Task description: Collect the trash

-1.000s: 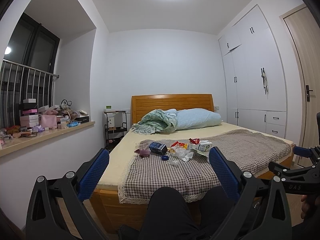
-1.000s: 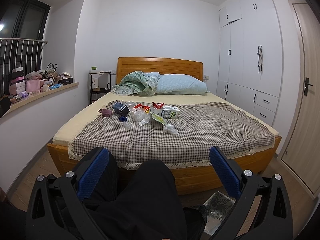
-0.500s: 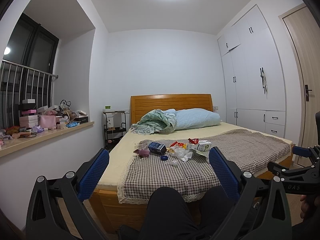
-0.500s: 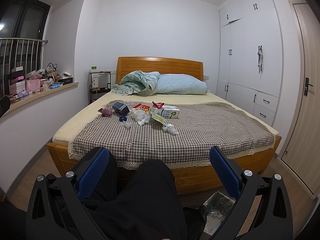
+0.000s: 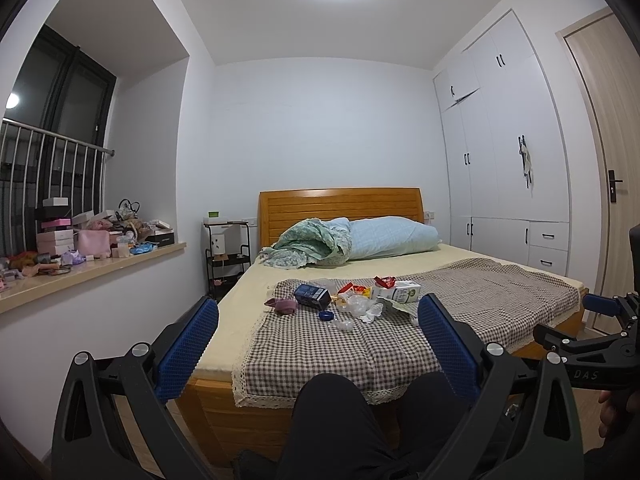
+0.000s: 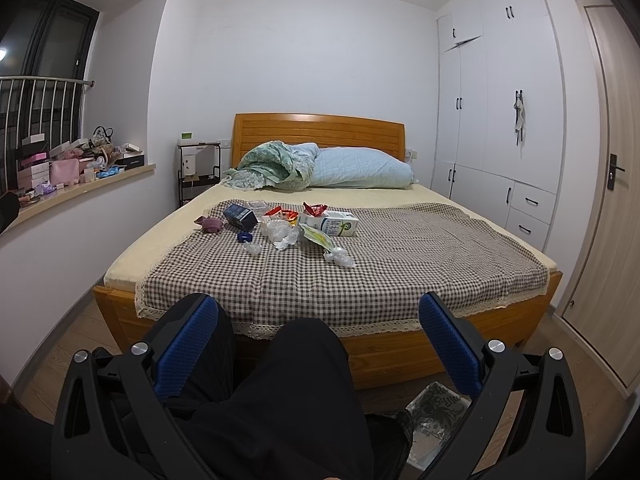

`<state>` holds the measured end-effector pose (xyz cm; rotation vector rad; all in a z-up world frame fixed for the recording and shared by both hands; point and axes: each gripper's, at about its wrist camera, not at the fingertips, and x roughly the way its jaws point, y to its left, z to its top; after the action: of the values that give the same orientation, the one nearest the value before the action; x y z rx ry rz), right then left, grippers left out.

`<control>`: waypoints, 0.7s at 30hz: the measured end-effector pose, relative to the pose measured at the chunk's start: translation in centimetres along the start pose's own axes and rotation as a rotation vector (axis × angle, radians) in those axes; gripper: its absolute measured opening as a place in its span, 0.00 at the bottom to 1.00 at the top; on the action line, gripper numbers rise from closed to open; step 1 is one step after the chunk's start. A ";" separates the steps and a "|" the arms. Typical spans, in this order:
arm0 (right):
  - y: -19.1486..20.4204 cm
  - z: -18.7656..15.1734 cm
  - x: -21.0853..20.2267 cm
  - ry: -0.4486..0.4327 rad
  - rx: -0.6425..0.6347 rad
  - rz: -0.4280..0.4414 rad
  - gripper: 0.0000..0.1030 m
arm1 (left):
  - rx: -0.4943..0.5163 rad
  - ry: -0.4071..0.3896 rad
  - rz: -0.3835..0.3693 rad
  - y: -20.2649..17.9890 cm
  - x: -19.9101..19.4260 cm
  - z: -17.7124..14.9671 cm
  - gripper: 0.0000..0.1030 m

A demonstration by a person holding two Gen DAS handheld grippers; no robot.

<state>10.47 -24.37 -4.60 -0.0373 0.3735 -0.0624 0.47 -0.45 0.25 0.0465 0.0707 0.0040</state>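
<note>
Both grippers, left gripper (image 5: pixel 318 322) and right gripper (image 6: pixel 318 318), are spread wide with nothing in them, over the person's dark trousers (image 6: pixel 280 392). Further off, the trash (image 6: pixel 288 224) sits scattered on the checked cloth (image 6: pixel 360 272) on the bed (image 6: pixel 120 268), milk carton (image 6: pixel 334 224) included.

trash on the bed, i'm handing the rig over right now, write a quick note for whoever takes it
Left gripper: open, empty, held back from the bed.
Right gripper: open, empty, also short of the bed.
Trash lies in a cluster on the checked cloth: dark blue box, milk carton, red wrappers, crumpled clear plastic, blue cap, a purple lump, and a small white wad set nearest the foot of the bed.
A lined bin stands on the floor at lower right of the right wrist view.
Done: nothing picked up, as far as shown.
Left: all of the pieces.
</note>
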 end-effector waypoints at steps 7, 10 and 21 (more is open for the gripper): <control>-0.1 -0.7 2.1 0.040 0.006 0.014 0.94 | -0.010 0.041 0.011 0.3 2.8 -0.8 0.94; -0.2 -0.7 3.5 0.044 -0.003 0.011 0.94 | -0.006 0.047 -0.018 0.2 4.6 -1.5 0.94; -0.7 0.3 10.9 0.095 0.001 -0.030 0.94 | 0.024 0.119 -0.069 -0.5 12.3 -2.9 0.94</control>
<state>20.64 -25.78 -8.19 -0.0392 0.4675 -0.0945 12.56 -0.79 -3.50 0.0677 0.1909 -0.0636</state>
